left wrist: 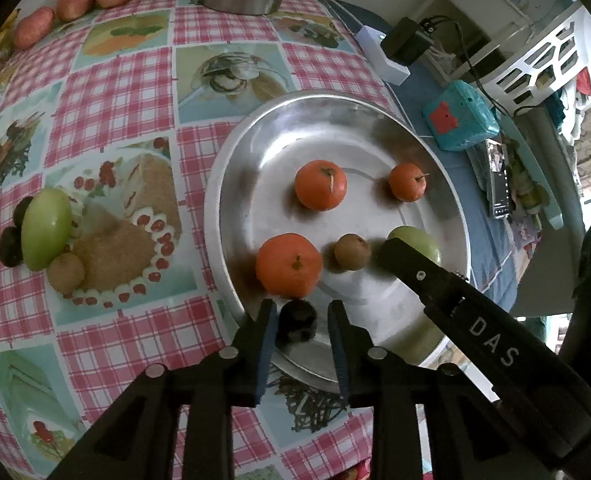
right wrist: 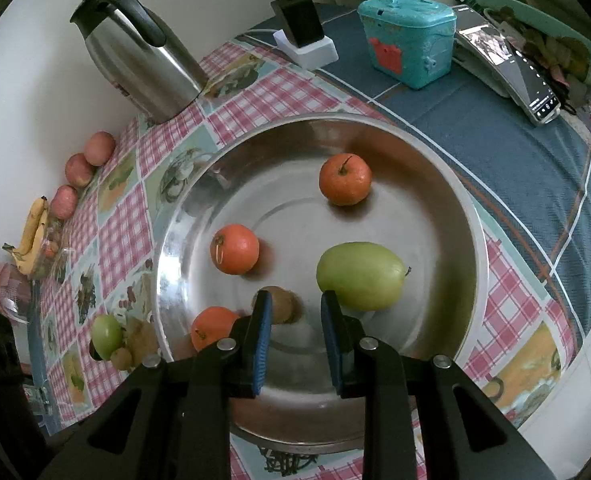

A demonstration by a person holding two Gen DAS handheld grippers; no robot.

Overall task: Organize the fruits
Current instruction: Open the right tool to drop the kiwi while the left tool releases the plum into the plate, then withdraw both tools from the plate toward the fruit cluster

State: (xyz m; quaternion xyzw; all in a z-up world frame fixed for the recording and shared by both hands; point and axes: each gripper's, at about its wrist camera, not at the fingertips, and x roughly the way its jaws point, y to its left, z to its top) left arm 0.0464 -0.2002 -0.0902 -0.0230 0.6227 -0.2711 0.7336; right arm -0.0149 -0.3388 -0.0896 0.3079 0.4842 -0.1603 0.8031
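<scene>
Fruit on a steel tray (left wrist: pixel 231 216), set on a checked, picture-printed tablecloth (left wrist: pixel 115 92).

Against the far wall stand a steel jug (right wrist: pixel 143 68) and a row of apples (right wrist: pixel 80 170); a teal box (right wrist: pixel 409 38) sits on blue cloth to the right. Both grippers tilt steeply down over the tray's near side. The left gripper (left wrist: pixel 301 330) stands slightly apart around a dark fruit (left wrist: pixel 296 322), pads not clearly pressing it. The right gripper (right wrist: pixel 295 320) is closed to its narrowest and holds nothing, just beside the green fruit (right wrist: pixel 361 276) and the kiwi (right wrist: pixel 281 304).
</scene>
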